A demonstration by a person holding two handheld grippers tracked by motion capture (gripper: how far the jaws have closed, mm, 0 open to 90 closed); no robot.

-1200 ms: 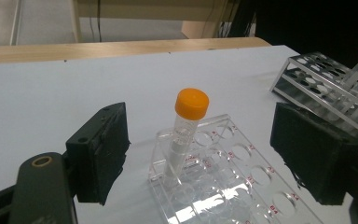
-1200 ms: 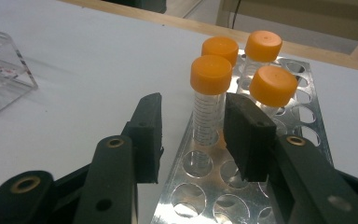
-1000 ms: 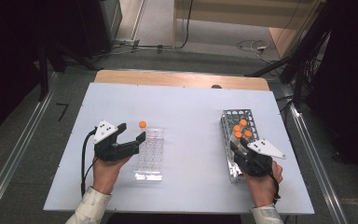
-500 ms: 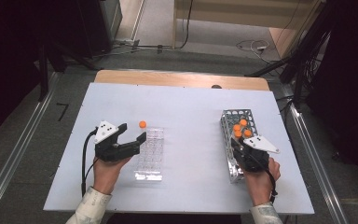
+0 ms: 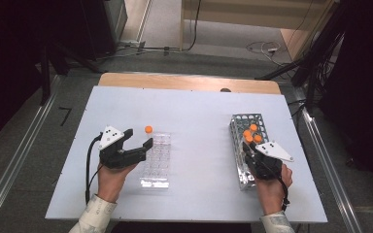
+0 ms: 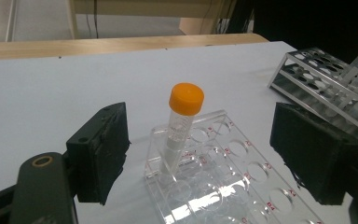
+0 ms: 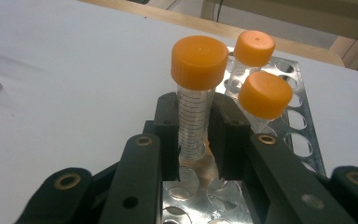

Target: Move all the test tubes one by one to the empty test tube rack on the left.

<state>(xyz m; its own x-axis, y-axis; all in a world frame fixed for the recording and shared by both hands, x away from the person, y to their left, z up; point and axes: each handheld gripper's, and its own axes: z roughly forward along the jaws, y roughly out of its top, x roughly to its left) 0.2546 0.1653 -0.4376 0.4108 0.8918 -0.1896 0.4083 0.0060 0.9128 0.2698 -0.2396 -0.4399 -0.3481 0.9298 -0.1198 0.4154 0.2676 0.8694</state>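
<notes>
Right gripper (image 7: 193,140): jaws clamped on a clear graduated tube (image 7: 195,126), pads pressing its body from both sides below the orange cap. Jaws have just been closing, with the tube between them.
Gripped tube: stands upright in the metal rack (image 7: 303,126), lower end still down in a hole of the rack; cap well above the pads.
Neighbouring tubes: two more orange-capped tubes (image 7: 265,95) in the same rack, just beyond and to the right of the gripped one in the right gripper view, both leaning slightly.
Metal rack, high view (image 5: 238,126): right side of the table, long axis running away from the person; orange caps grouped near its middle, right gripper (image 5: 250,149) on top of them.
Left gripper (image 5: 140,140): jaws wide apart, nothing between the pads; hovers at the far left corner of the clear rack.
Clear rack (image 6: 242,182): transparent acrylic, left-centre of the table, well apart from the metal rack.
Lone tube (image 6: 182,126): orange cap, standing in a far corner hole of the clear rack, tilted a little; sits between the open left jaws in the left gripper view, not touched by either pad.
Table (image 5: 194,111): pale top, wooden strip along the far edge.
Hands: one on each gripper, sleeves entering from the near edge.
</notes>
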